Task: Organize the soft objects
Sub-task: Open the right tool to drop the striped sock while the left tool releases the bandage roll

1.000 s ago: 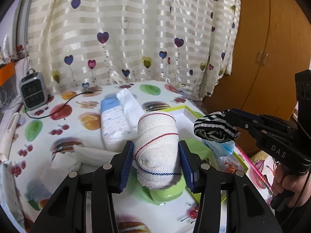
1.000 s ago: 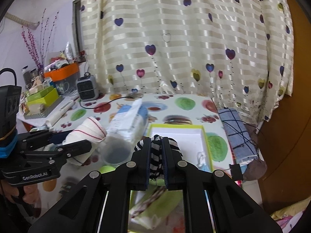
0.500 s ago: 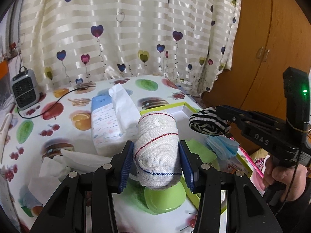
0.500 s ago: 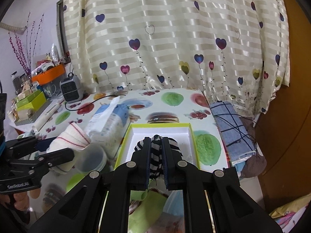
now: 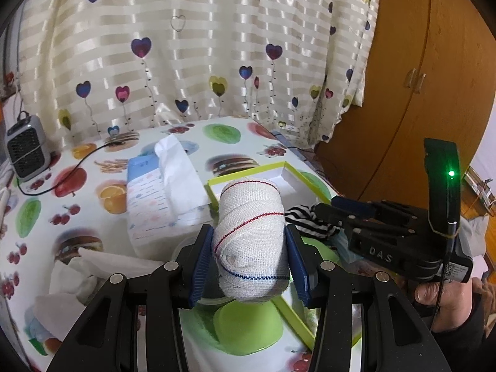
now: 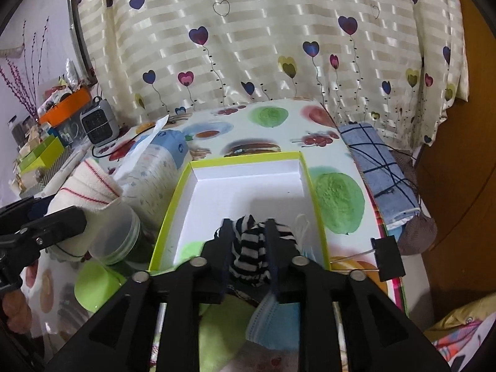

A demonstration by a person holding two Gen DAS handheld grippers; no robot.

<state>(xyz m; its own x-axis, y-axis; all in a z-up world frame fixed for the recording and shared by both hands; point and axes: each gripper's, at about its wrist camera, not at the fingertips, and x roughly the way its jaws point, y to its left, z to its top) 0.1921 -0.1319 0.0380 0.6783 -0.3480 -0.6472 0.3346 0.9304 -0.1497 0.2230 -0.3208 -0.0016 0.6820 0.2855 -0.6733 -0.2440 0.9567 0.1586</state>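
My left gripper (image 5: 249, 251) is shut on a rolled white cloth (image 5: 251, 241) with red and blue stitch lines, held above the table's near edge. It also shows in the right wrist view (image 6: 83, 186). My right gripper (image 6: 248, 248) is shut on a black-and-white striped sock (image 6: 252, 254), low over the near end of the lime-rimmed white box (image 6: 248, 186). In the left wrist view the sock (image 5: 307, 221) and right gripper (image 5: 328, 214) sit right of the cloth, over the box (image 5: 288, 170). A blue face mask (image 6: 272, 325) lies under the right gripper.
A tissue pack (image 5: 161, 195) lies left of the box. A clear plastic tub (image 6: 114, 235) and a green bowl (image 5: 248, 328) sit near the front. A small heater (image 5: 26, 152) stands back left. A folded blue checked towel (image 6: 378, 167) lies right of the box.
The right gripper has moved forward and down with the striped sock, now low over the box's near end. The left gripper still holds the rolled cloth, shifted slightly toward the box.
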